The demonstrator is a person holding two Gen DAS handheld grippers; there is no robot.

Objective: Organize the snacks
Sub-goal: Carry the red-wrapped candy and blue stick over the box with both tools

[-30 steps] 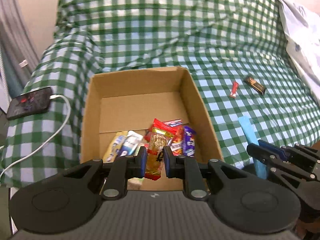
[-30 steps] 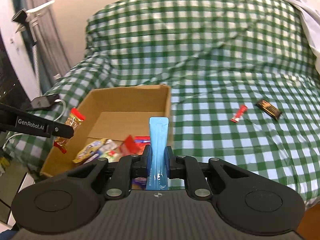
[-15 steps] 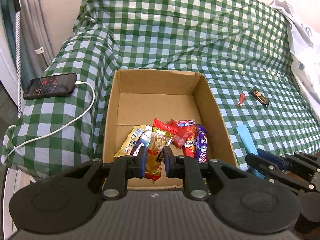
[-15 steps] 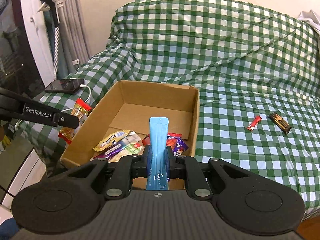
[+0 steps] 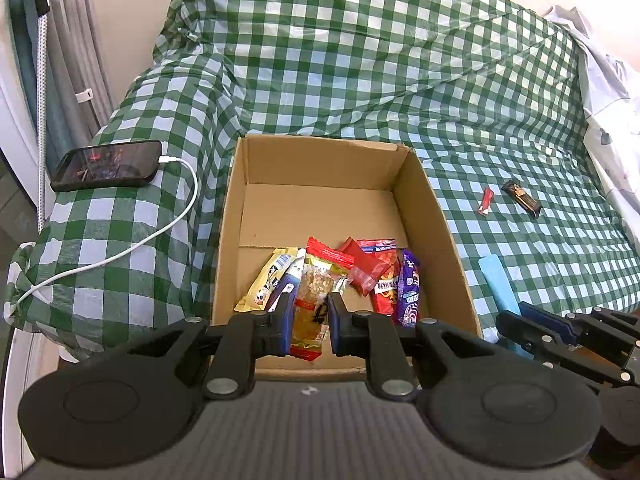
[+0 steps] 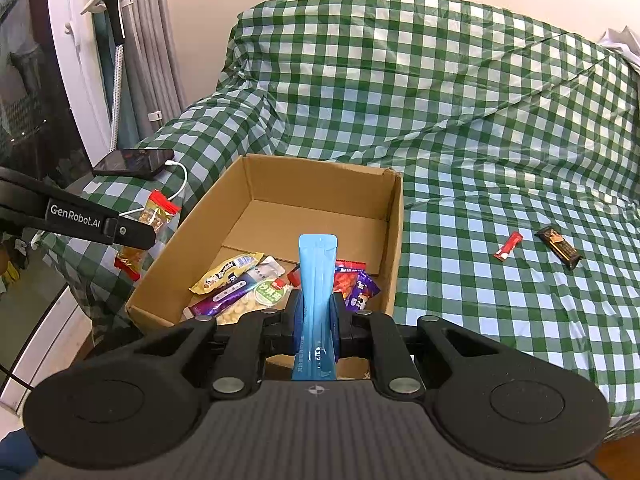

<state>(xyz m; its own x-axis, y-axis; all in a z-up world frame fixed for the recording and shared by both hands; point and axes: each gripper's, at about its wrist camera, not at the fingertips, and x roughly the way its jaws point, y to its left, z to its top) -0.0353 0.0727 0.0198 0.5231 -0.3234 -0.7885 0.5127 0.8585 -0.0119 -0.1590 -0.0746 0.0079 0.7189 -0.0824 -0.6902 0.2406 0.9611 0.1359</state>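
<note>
An open cardboard box (image 5: 440,216) (image 6: 394,240) sits on a green checked sofa and holds several snack packets at its near end. My left gripper (image 5: 307,322) is shut on a clear peanut packet with red ends (image 5: 316,292), held over the box's near edge; it also shows in the right wrist view (image 6: 154,216). My right gripper (image 6: 316,318) is shut on a long blue stick packet (image 6: 316,280), held upright over the box's near right corner. A small red packet (image 5: 485,202) (image 6: 508,246) and a dark brown bar (image 5: 522,199) (image 6: 558,246) lie on the seat to the right.
A black phone (image 5: 106,166) (image 6: 134,163) on a white charging cable (image 5: 120,254) lies on the sofa arm at the left. A white cloth (image 5: 612,100) lies at the sofa's right end. Grey curtains and a garment steamer (image 6: 116,36) stand at the left.
Both grippers have drawn back and up from the box with their packets still held, so more of the sofa, the phone and the curtains shows. Nothing was let go.
</note>
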